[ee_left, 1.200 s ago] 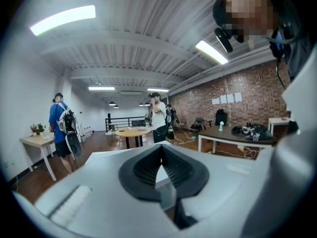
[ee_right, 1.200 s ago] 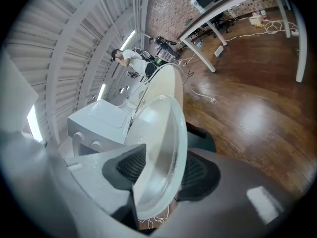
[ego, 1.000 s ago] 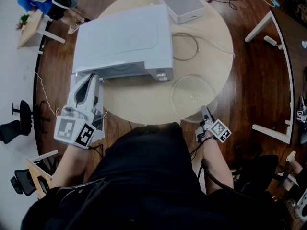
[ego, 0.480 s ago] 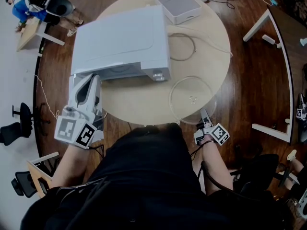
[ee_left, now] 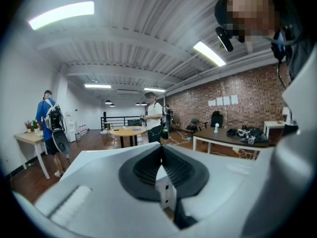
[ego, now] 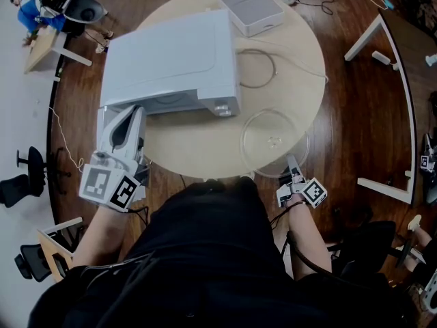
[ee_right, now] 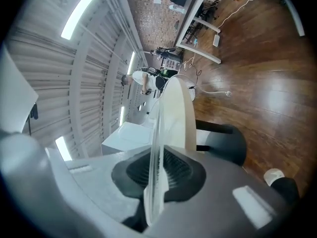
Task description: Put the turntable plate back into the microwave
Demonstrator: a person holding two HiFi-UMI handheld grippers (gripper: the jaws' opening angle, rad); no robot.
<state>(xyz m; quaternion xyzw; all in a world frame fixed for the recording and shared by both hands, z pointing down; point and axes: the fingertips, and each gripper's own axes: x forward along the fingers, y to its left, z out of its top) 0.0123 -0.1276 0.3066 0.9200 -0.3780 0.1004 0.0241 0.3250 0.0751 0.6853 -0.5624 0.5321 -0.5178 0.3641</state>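
1. Closure of the right gripper (ego: 292, 162) is the change: its jaws have just been closing. They now pinch the near rim of the glass turntable plate (ego: 273, 139), which runs edge-on between the ribbed pads in the right gripper view.
2. The plate itself lies where it lay a second ago. It is flat on the round table (ego: 191, 149), in front of the microwave (ego: 171, 57) and off to its right, and it is not yet lifted.
3. The left gripper (ee_left: 159, 153) has not shifted. Its jaws are pressed together with nothing visible between them, and it sits low by the microwave's front left corner.
4. Judged from this, the grasp is made and the carry can begin: raise the plate, swing it left and slide it into the cavity. The microwave's front shows only as a shadowed strip from above, so the inside cannot be checked.
5. A thin ring (ego: 258, 67) lies on the table just right of the microwave. Whether it belongs under the plate cannot be told.
6. The plate is smooth glass held at one edge only, so it may sag or slip once it leaves the table.
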